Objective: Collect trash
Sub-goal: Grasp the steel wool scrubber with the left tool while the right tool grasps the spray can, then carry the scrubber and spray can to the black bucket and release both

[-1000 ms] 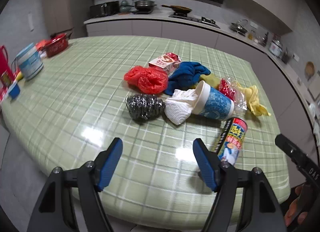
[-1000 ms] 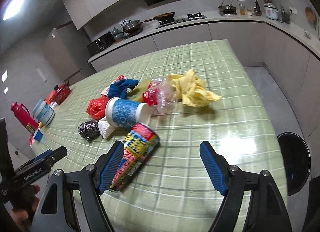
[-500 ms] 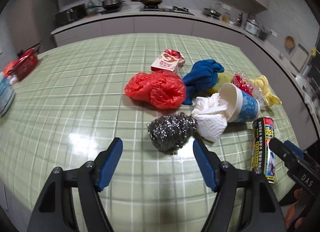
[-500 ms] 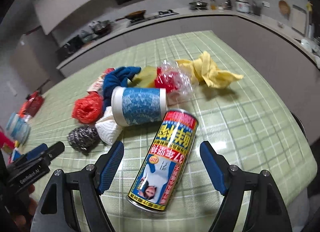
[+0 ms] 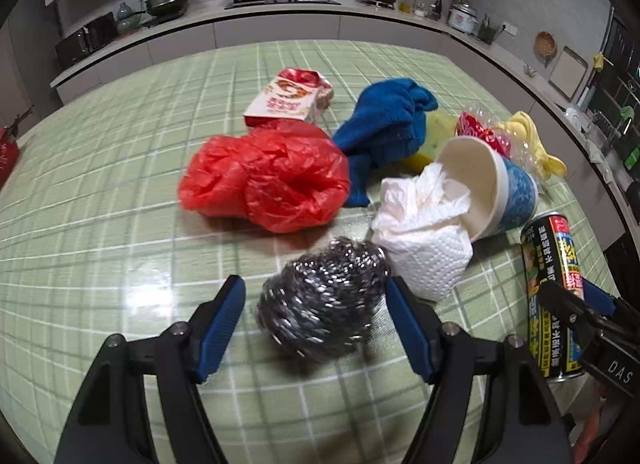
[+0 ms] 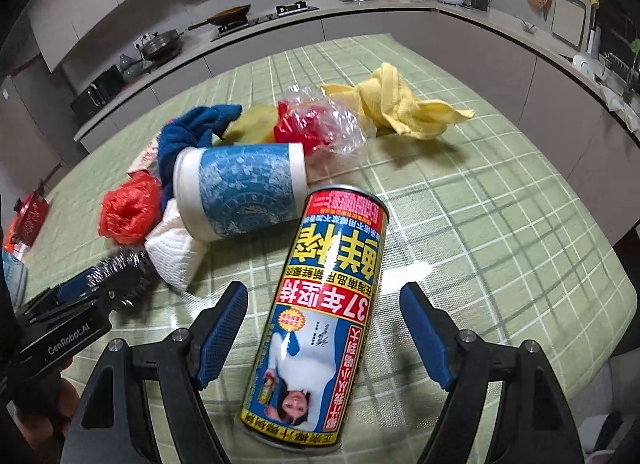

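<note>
Two tools are lowered over the pile of trash on the green checked table (image 5: 100, 244), and neither has hold of anything. The left tool (image 5: 316, 318) stands wide open with the steel scrubber (image 5: 324, 300) between its blue pads; the right-hand pad looks very close to the wire, but I cannot tell if it touches, and the other pad is clearly apart from it. The right tool (image 6: 324, 324) is also wide open, with the printed can (image 6: 320, 324) lying on its side between the pads, free on both sides. I judge the scrubber to be light and springy: it will squash when pressed, so the pads should close across its thick middle, and the wire should give a good hold. The can is stiff, smooth and round, so it may roll or slip; a hold across the middle of its body, square to its length, seems safest. Just beside the scrubber lies a crumpled paper towel (image 5: 424, 240), half inside a tipped paper cup (image 5: 496, 188), with a red plastic bag (image 5: 268, 180), a blue cloth (image 5: 388, 120) and a yellow cloth (image 6: 404, 104) further back; all of these look soft and light.
</note>
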